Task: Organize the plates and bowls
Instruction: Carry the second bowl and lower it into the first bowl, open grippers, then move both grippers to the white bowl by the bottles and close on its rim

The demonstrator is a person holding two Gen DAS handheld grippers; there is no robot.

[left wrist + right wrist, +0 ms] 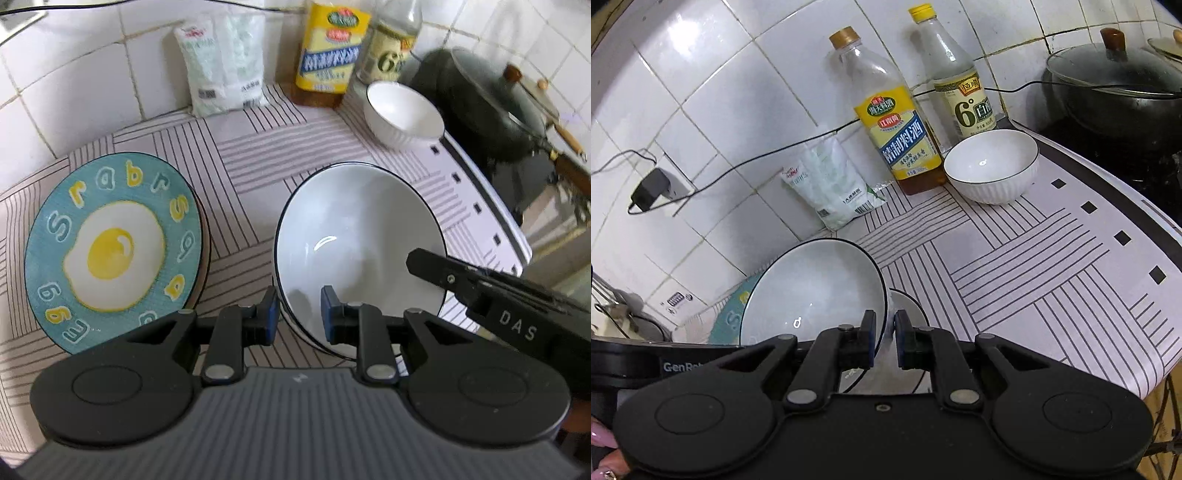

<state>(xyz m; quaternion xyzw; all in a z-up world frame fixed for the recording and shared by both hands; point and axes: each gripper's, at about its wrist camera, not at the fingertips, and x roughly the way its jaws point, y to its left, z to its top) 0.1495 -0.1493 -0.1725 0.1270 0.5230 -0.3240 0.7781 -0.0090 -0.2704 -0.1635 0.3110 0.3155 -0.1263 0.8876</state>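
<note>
My left tool [297, 314] straddles the near rim of the big bowl [358, 236], one pad outside the wall and one inside, with a gap on each side, so it is not yet clamped. My right tool [885, 341] sits on the opposite rim of the same bowl [812, 291]; its pads are close together with the black-edged rim between them, and I judge it to be gripping there. The bowl stands tilted on the table [251, 155], leaning up rather than flat, and in the right view another white rim shows just behind it, so it may be resting in or on a second bowl; I cannot tell which.

The egg plate [110, 251] lies just left of the bowl, seemingly on top of another plate. A small ribbed bowl [991, 166] stands well apart by the bottles [897, 129] at the wall.

The bowl looks like glazed ceramic: stiff, fairly heavy, slick and breakable. I would pinch the rim squarely, pad faces flat on the wall, and keep both sides level, since a one-sided grip on glaze could let it swing or slip.
</note>
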